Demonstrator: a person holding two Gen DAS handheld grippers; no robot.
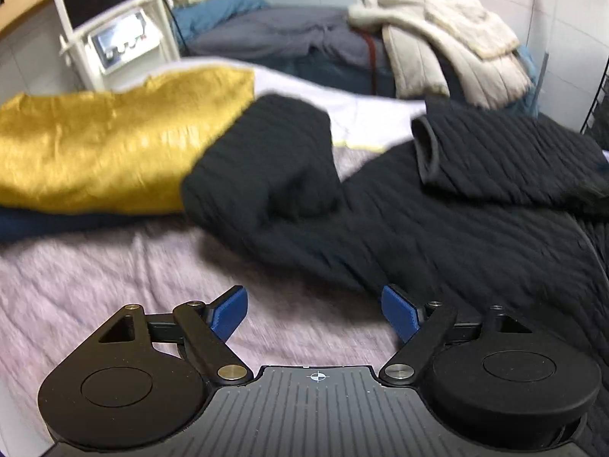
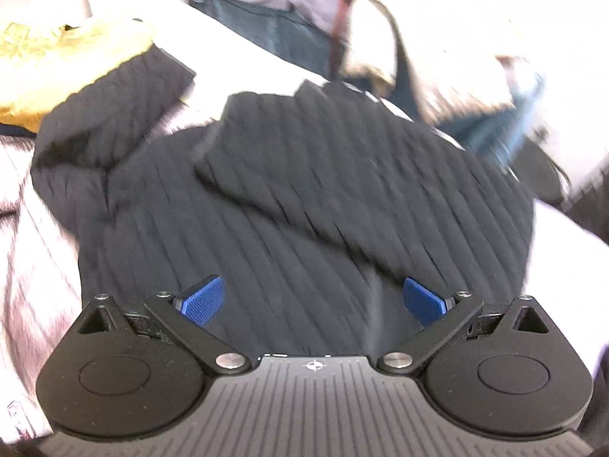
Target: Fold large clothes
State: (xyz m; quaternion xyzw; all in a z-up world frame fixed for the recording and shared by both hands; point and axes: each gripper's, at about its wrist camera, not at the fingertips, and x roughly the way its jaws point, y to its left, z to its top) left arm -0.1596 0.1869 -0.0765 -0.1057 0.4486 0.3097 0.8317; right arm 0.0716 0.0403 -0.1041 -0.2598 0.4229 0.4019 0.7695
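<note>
A black ribbed knit sweater (image 1: 437, 221) lies rumpled on a pale lilac bedspread (image 1: 114, 278), one sleeve (image 1: 266, 160) bunched up to the left and its collar (image 1: 426, 148) turned up. My left gripper (image 1: 314, 314) is open and empty, over the bedspread just at the sweater's near left edge. In the right wrist view the same sweater (image 2: 304, 190) fills the middle. My right gripper (image 2: 314, 301) is open and empty, directly over the sweater's body.
A mustard-yellow garment (image 1: 106, 141) lies on a dark blue one at the left. Behind the bed are a white device with a screen (image 1: 106, 19), a grey-blue duvet (image 1: 266, 34) and a cream quilted jacket (image 1: 449, 34).
</note>
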